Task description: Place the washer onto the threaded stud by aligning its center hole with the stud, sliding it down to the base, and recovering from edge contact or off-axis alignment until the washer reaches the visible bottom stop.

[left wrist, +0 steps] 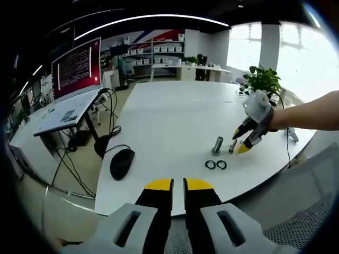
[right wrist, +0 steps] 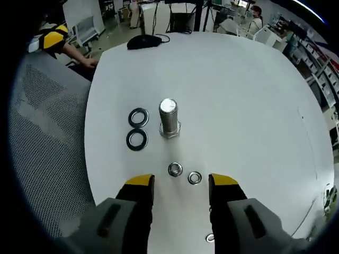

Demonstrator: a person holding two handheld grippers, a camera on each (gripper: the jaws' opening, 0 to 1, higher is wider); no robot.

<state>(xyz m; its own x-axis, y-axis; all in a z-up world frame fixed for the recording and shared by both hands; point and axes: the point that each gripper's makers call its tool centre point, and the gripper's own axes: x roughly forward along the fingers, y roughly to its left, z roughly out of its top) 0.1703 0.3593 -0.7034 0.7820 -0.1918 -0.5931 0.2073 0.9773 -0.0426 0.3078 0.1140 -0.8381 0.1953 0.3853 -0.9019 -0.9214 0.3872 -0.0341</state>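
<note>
a: where is the stud?

b: in the right gripper view the stud [right wrist: 168, 117] stands upright on the white table [right wrist: 238, 95], on its wide hex base, a little ahead of the right gripper [right wrist: 180, 182]. the top is flat and shiny.

a: and the washers?

b: two dark washers [right wrist: 137, 128] lie flat just left of the stud, one beside the other, touching or almost touching (i cannot tell which). they are not on the stud. nearer to the jaws there is a small nut [right wrist: 175, 170] and a small silver ring [right wrist: 194, 178], close together, between the yellow tips.

a: is the right gripper holding something?

b: no. its jaws stand wide apart above the table, and nothing is between the pads.

a: what about the left one?

b: in the left gripper view the left gripper [left wrist: 178, 185] has its jaws nearly together, with only a thin gap, and it holds nothing. it hangs over the near edge of the table [left wrist: 159, 121].

a: what else is there?

b: a black mouse [left wrist: 122, 163] with its cable lies on the left part of the table. the other gripper [left wrist: 244, 142] comes in from the right, low over the table, just beside the stud [left wrist: 217, 145]. the two washers [left wrist: 215, 165] lie in front of it. farther back a green plant [left wrist: 261, 80] is near the table edge, and a red screen [left wrist: 77, 67] stands at the left.
</note>
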